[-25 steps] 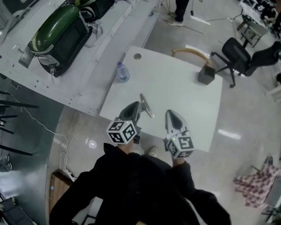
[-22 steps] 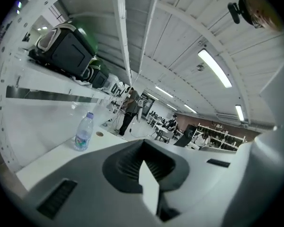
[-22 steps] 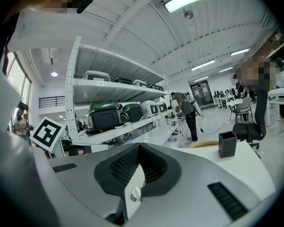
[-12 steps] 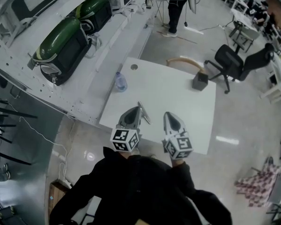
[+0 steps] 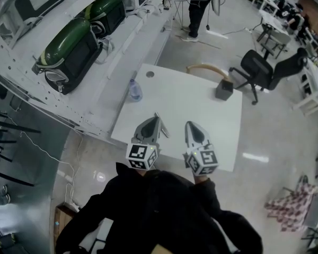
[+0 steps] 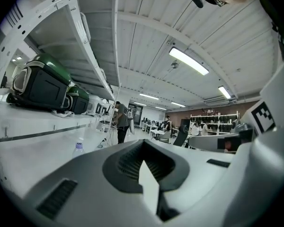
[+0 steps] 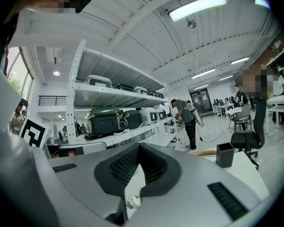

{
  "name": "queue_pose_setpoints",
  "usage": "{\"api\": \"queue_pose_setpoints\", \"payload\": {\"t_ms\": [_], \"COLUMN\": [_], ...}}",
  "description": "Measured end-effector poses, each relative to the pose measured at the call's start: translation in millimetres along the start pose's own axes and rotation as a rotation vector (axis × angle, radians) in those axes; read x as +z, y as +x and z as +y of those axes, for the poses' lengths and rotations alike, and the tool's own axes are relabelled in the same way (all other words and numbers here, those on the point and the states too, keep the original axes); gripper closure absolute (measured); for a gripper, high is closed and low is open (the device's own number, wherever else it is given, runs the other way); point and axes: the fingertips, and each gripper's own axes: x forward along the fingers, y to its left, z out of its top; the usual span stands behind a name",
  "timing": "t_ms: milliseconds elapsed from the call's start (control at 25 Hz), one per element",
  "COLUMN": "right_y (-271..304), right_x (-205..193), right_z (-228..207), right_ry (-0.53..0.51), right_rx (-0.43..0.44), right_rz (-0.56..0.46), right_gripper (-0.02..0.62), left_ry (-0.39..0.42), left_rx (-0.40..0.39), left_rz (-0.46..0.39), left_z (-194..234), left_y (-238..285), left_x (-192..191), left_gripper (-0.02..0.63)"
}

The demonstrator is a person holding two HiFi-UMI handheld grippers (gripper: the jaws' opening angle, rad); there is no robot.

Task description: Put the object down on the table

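Observation:
A thin, flat silvery strip (image 5: 160, 125) sticks out of my left gripper (image 5: 155, 121), which is shut on it above the near edge of the white table (image 5: 201, 110). In the left gripper view the strip (image 6: 149, 189) shows as a pale sliver pinched between the dark pads of the left gripper (image 6: 146, 174). My right gripper (image 5: 190, 127) hovers beside it, a little to the right, with its jaws together and nothing held. In the right gripper view the right gripper (image 7: 135, 183) points across the table toward the far side.
A clear water bottle (image 5: 133, 90) stands at the table's left edge. A dark square holder (image 5: 223, 90) sits at the far right corner, with a curved wooden chair back (image 5: 204, 67) behind. A black office chair (image 5: 259, 67) and a standing person (image 5: 199, 4) are beyond; shelving with green cases (image 5: 74, 41) runs along the left.
Both grippers keep nearly the same stance over the table's near edge. The head view has drifted slightly, so the table sits a little higher and more to the left.

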Motion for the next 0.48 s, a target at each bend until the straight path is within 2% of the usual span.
{"api": "queue_pose_setpoints", "payload": {"t_ms": [480], "right_y": [-4.5], "right_x": [-0.7], "right_z": [-4.4], "right_ry": [-0.009], "right_rx": [0.022], "right_rz": [-0.008], "right_gripper": [0.606], "left_ry": [0.031], "left_rx": [0.019], "left_rz": [-0.010], "left_z": [-5.5], "left_y": [-3.0], "left_x": [1.0], "left_gripper": [0.604]}}
